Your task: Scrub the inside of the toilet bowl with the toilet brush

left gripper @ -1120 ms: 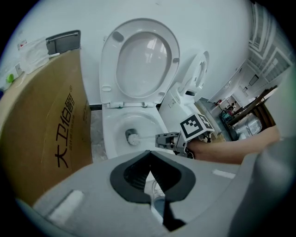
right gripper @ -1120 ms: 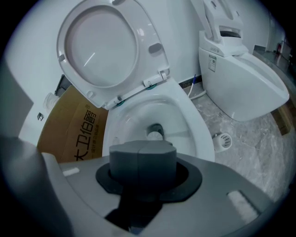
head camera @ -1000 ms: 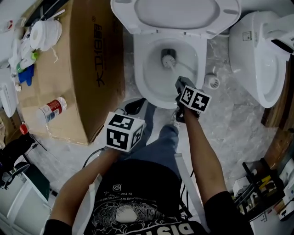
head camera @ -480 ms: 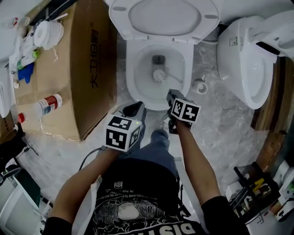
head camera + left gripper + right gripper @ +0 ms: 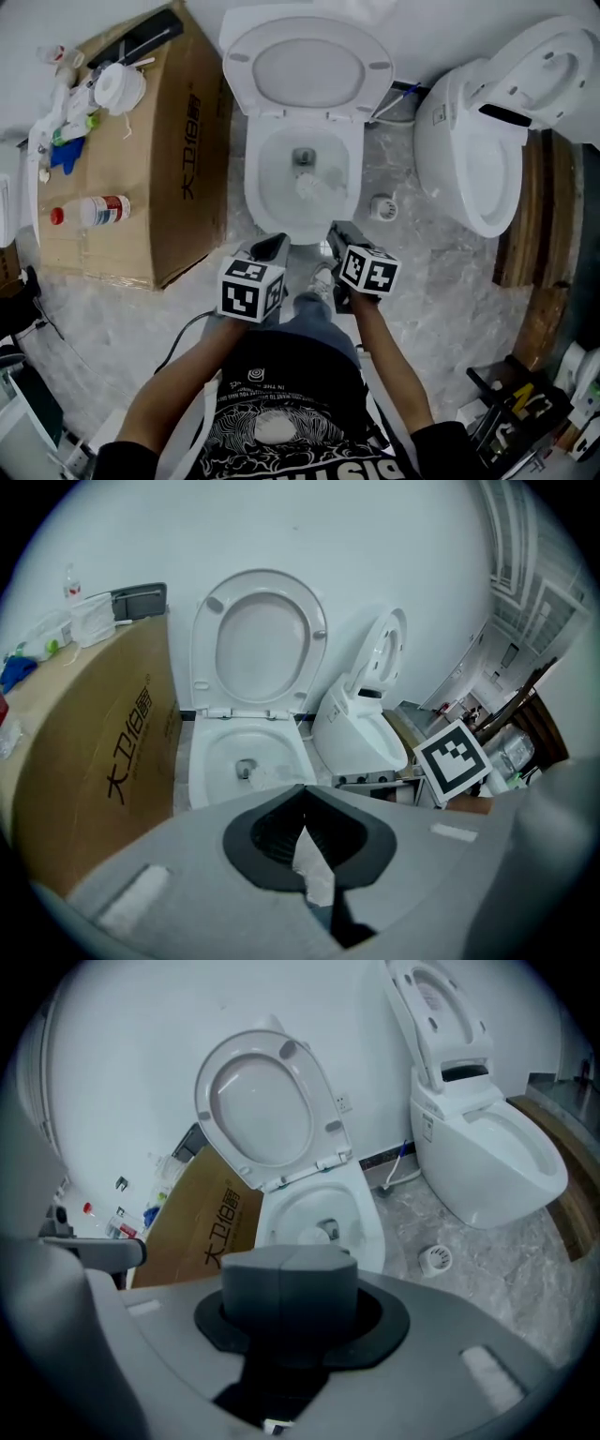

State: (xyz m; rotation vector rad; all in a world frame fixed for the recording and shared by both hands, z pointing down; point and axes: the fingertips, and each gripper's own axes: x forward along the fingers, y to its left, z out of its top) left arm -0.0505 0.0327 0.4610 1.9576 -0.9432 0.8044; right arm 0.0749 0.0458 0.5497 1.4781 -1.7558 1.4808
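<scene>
While standing just short of the toilet bowl (image 5: 255,202), pointing both tools at its near rim. Far to the left of the left gripper (image 5: 272,246), seeing a cardboard box (image 5: 192,178) lying on the marble floor (image 5: 441,272) and carrying a red-capped bottle (image 5: 89,211) and a round white container (image 5: 120,86) on top. Holding the left gripper itself just short of the rim, with jaws pressed tip to tip and pinching nothing. Straight ahead of both grippers, facing the raised seat and lid (image 5: 309,66), leaning back toward the wall. Between the two tools and a little beyond them, finding the toilet brush (image 5: 307,186) with its bristle head down inside the bowl, close to the drain opening. Gripping with the right gripper (image 5: 336,231), just right of the left one, with jaws squeezed together, apparently on the brush handle, and seeing the bristle head directly beyond the jaw tips in the right gripper view. Right of that gripper, passing a small round white fitting (image 5: 382,207) on the floor, then a second toilet (image 5: 469,141) with its lid up, and wooden planks (image 5: 525,216) farther right.
</scene>
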